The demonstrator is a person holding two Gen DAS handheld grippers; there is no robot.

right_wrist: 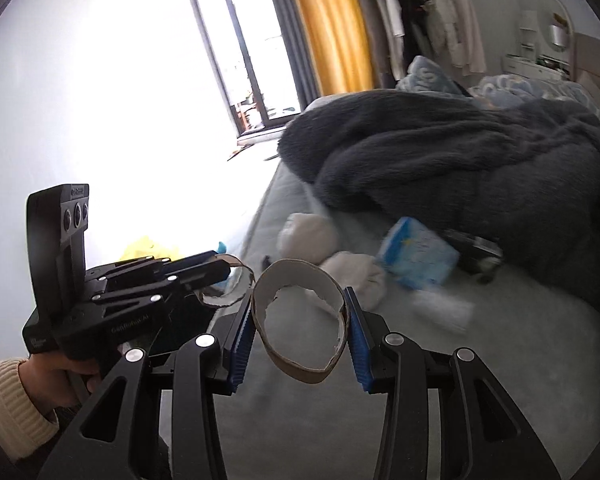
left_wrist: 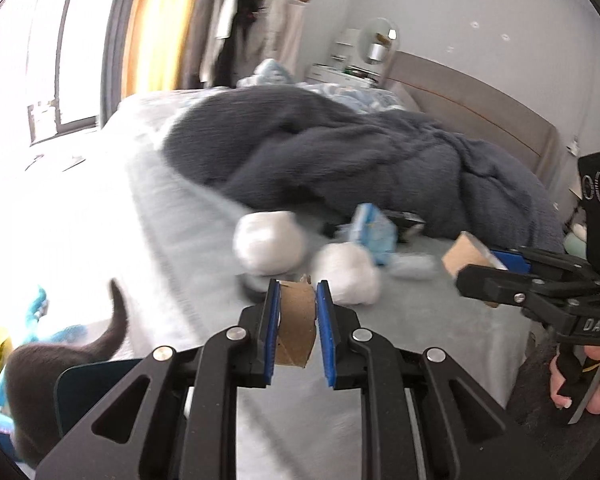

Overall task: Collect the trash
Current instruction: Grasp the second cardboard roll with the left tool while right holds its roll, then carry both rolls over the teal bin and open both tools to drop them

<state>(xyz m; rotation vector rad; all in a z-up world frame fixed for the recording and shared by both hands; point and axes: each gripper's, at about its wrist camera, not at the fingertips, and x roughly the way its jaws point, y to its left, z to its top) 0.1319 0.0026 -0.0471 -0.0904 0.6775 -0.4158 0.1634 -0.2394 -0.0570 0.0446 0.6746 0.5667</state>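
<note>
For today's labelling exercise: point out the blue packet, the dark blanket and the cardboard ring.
blue packet [right_wrist: 418, 258]: right wrist view, its front face.
dark blanket [left_wrist: 340, 152]: left wrist view, middle of its folds.
cardboard ring [right_wrist: 300, 276]: right wrist view, its upper band.

cardboard tube piece [left_wrist: 296, 320]: showing matt brown paperboard | cardboard ring [right_wrist: 300, 320]: torn, rough-edged | blanket [left_wrist: 340, 152] at 12 o'clock: looking fuzzy dark cloth | bed sheet [left_wrist: 420, 320]: appearing soft, matt
</note>
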